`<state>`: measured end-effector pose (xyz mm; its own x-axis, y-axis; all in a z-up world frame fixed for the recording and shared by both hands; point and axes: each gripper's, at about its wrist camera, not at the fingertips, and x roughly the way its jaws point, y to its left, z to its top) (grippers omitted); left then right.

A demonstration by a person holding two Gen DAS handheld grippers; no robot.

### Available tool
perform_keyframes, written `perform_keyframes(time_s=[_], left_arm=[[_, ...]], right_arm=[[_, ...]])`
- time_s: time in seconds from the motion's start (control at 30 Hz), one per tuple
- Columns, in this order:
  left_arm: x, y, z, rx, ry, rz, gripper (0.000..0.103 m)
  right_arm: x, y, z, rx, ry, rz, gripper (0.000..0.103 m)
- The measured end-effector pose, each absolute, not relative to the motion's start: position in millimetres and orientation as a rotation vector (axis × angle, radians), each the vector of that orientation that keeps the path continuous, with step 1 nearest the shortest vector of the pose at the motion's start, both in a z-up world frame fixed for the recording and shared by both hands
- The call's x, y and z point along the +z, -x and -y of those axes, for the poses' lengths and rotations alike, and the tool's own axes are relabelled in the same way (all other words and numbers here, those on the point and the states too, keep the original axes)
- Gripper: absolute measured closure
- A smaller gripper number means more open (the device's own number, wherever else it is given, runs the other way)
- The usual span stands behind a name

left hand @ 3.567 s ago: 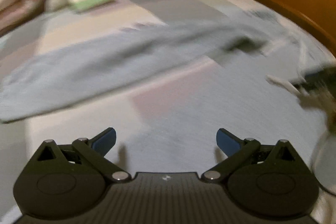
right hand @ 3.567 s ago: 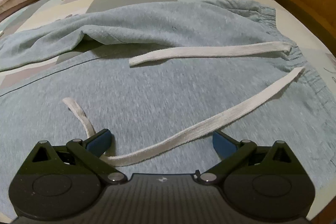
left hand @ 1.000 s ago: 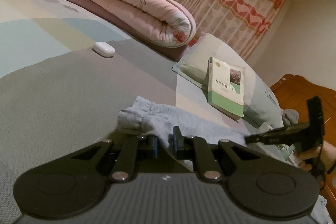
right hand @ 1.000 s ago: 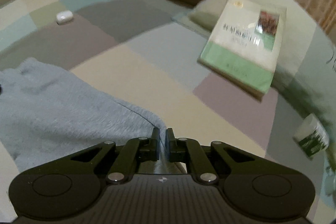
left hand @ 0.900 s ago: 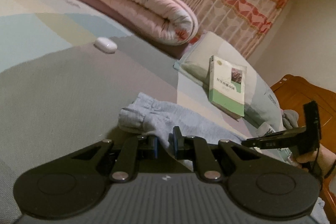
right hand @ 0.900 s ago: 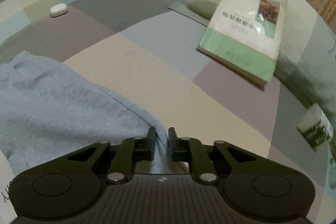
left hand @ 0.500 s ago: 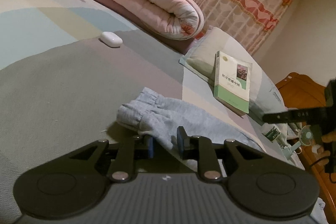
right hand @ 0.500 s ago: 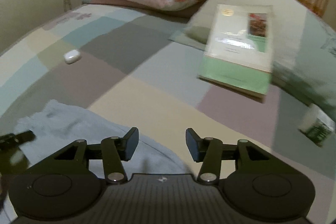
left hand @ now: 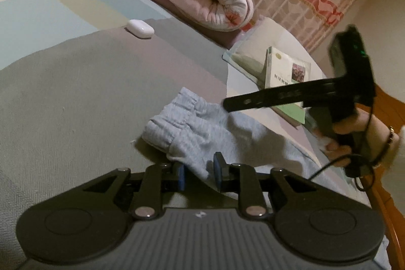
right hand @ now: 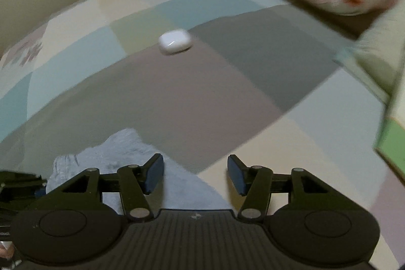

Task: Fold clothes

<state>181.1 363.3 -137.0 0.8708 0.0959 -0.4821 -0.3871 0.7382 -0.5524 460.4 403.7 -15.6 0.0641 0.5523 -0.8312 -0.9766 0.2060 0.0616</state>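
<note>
Grey sweatpants lie on the patchwork bed, and the white earbud case serves as landmark. The cuffed leg end sits on the near side of the case, well apart from it, on the grey patch; the rest of the fabric runs off twd the right, away from the case and past the book on the pillow.

Left claw: narrow gap, blue pads on either side of a ridge of pant fabric. It looks pinched, so gripping the pants near the cuff, w/ the cloth draping down between the pads.

Right claw: jaws opening, wide apart, nothing between the pads. It hovers over the bed on the near side of the case, w/ the pant edge below its left finger but not held. In the left wrist view the same tool hangs above the pants, farther from the case than the cuff, held by the person's right hand.

Progress, as a judgement: a leg end has been brought over and laid down, the right side already let go, the left not yet. How many folds are done can't be told, since most of the garment is out of frame. Prob. left: release the left side, smooth, then at least one more fold to a compact stack.
</note>
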Motion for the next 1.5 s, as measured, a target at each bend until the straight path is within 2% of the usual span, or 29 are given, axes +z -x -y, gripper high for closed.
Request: perform_keyframes(time_s=[0.17,0.23,0.27,0.3,0.4,0.7,0.73,0.87,1.17,1.27,1.33,1.37,1.4,1.5], left_arm=[[-135,-181,-362,0.253,0.687,-0.457,0.074],[-133,-182,-359,0.247,0.665,-0.457,0.069],[-132,-182,-357,0.244,0.653,-0.456,0.066],[-131,-182,-355,0.240,0.642,-0.455,0.063],[-129,-181,-354,0.225,0.638,-0.445,0.057],[-129,-177,-357,0.198,0.677,-0.411,0.050],[-129,-177,-357,0.196,0.679,-0.412,0.050],[-128,-175,-359,0.201,0.694,-0.401,0.050],[-118,-168,-358,0.145,0.691,-0.330,0.047],[-116,-168,-356,0.123,0.684,-0.324,0.045],[-116,-170,-356,0.121,0.680,-0.331,0.045],[-116,-170,-355,0.123,0.678,-0.333,0.045],[-116,-171,-355,0.124,0.676,-0.336,0.045],[-116,-171,-355,0.115,0.674,-0.335,0.045]], right_arm=[[-33,-435,-405,1.312,0.767,-0.791,0.042],[-31,-428,-405,1.317,0.791,-0.769,0.056],[-29,-425,-405,1.320,0.802,-0.762,0.083],[-27,-422,-406,1.322,0.812,-0.754,0.096],[-15,-422,-408,1.304,0.788,-0.708,0.097],[9,-462,-428,1.117,0.709,-0.605,0.097],[6,-469,-432,1.092,0.706,-0.626,0.095],[4,-476,-431,1.040,0.678,-0.639,0.073],[5,-420,-434,1.407,0.724,-0.804,0.072],[-8,-405,-441,1.430,0.790,-0.834,0.066],[-19,-399,-444,1.398,0.845,-0.822,0.067],[-23,-397,-446,1.383,0.863,-0.814,0.082],[-27,-396,-446,1.370,0.872,-0.806,0.090],[-27,-397,-446,1.395,0.810,-0.823,0.091]])
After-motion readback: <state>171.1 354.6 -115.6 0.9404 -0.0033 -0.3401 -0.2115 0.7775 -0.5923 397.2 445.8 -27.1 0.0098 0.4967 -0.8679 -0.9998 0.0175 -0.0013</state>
